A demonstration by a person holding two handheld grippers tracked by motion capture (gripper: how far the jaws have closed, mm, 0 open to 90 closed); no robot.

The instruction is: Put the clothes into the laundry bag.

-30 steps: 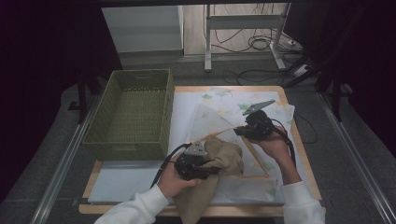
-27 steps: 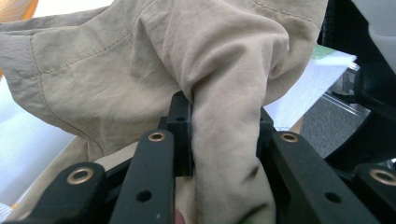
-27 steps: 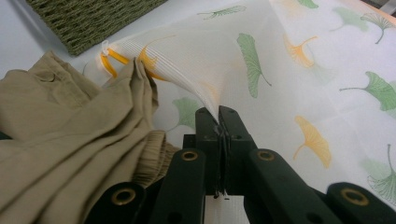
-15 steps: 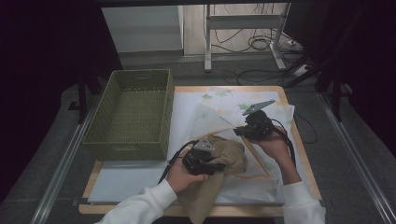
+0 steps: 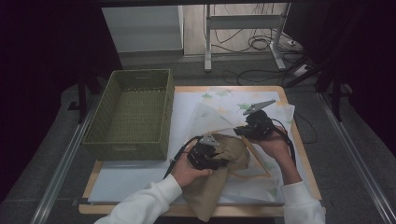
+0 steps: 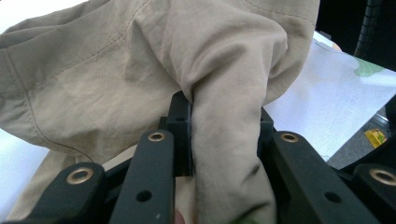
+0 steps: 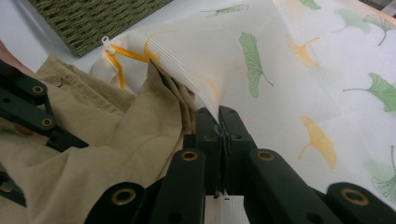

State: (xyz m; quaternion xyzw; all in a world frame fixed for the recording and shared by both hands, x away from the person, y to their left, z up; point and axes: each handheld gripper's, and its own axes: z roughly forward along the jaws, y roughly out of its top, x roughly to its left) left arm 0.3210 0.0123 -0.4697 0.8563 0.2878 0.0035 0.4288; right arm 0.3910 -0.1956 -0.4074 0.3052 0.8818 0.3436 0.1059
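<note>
A tan garment [image 5: 235, 148] lies bunched at the mouth of a white mesh bag [image 5: 219, 112] printed with green and yellow leaves. My left gripper [image 5: 223, 161] is shut on a thick fold of the garment [image 6: 116, 84], which fills the space between its jaws [image 6: 224, 116]. My right gripper [image 5: 239, 132] is shut on the bag's upper edge [image 7: 280, 70] and holds the opening lifted over the garment [image 7: 116, 140]. The bag's yellow zipper [image 7: 121, 53] runs along that opening. The left gripper's black links [image 7: 28, 107] appear at the left of the right gripper view.
A green woven basket [image 5: 135, 112] stands empty on the left of the table. White sheets [image 5: 126, 182] cover the wooden tabletop [image 5: 308, 163] under the bag. The garment's lower end [image 5: 205, 200] hangs over the table's near edge.
My left hand has moved to the right with the tan garment, pushing it closer under the lifted bag edge. The right hand has stayed where it was.
</note>
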